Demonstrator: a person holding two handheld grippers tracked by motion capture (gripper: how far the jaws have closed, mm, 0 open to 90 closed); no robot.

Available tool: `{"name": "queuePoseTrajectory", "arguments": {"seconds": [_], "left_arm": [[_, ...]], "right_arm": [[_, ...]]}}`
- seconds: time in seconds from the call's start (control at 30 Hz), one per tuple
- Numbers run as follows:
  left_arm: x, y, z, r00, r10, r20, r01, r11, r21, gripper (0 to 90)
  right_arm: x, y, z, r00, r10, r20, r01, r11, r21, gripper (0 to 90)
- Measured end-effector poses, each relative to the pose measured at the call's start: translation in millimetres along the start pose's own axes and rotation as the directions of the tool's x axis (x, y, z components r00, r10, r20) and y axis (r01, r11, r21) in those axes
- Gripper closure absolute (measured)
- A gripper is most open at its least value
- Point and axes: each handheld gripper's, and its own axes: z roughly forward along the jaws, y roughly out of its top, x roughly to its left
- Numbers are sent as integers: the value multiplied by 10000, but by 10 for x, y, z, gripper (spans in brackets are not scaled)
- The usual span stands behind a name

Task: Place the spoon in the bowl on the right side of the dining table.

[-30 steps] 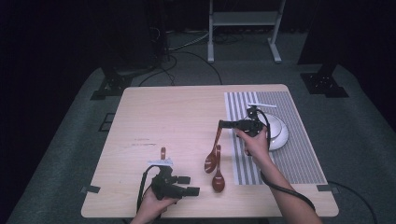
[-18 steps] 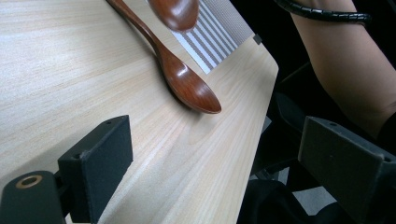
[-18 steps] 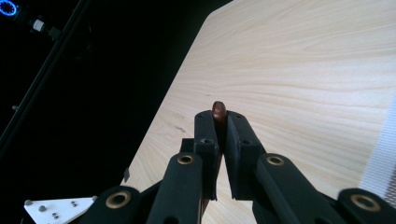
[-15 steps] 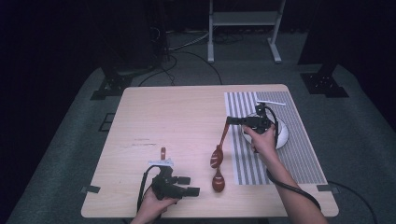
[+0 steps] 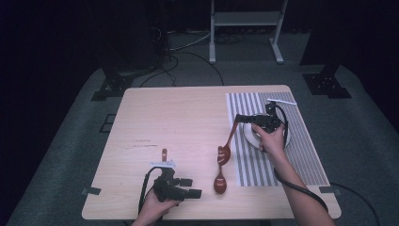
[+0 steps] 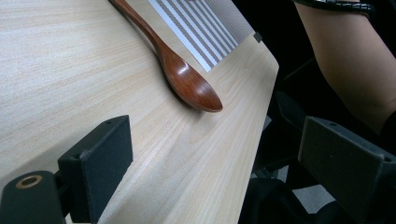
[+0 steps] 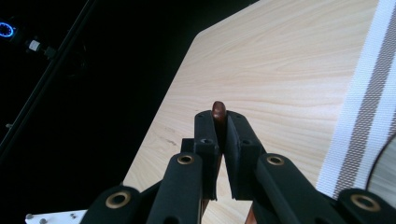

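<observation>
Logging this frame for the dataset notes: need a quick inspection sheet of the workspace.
Surface: light wooden table, striped mat on its right part.
Job's things: one wooden spoon lifted by its handle, bowl hanging down; a second wooden spoon flat on the table near the front edge; white plate on the mat.
Clutter: small brown object beside the left hand, kind unclear.
Grippers: left hand-held gripper open, resting low at the front edge; right hand-held gripper shut on the lifted spoon's handle.
Cables: one trails from each gripper; more on the floor behind.
Surroundings: dark room, grey carpet, white stand behind.
</observation>
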Motion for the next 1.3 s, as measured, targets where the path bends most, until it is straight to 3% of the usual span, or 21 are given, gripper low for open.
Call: {"name": "queuePoseTrajectory", "arguments": {"seconds": [0.77, 1.3], "left_arm": [[-3, 6, -5, 10000, 54, 23, -54, 10000, -29, 88], [-4, 8, 3, 10000, 71, 29, -71, 10000, -38, 88]], "right_arm": [[-130, 171, -435, 9978, 227, 616, -165, 9950, -985, 836], [-138, 348, -774, 9938, 316, 1067, -123, 9842, -1767, 836]]}}
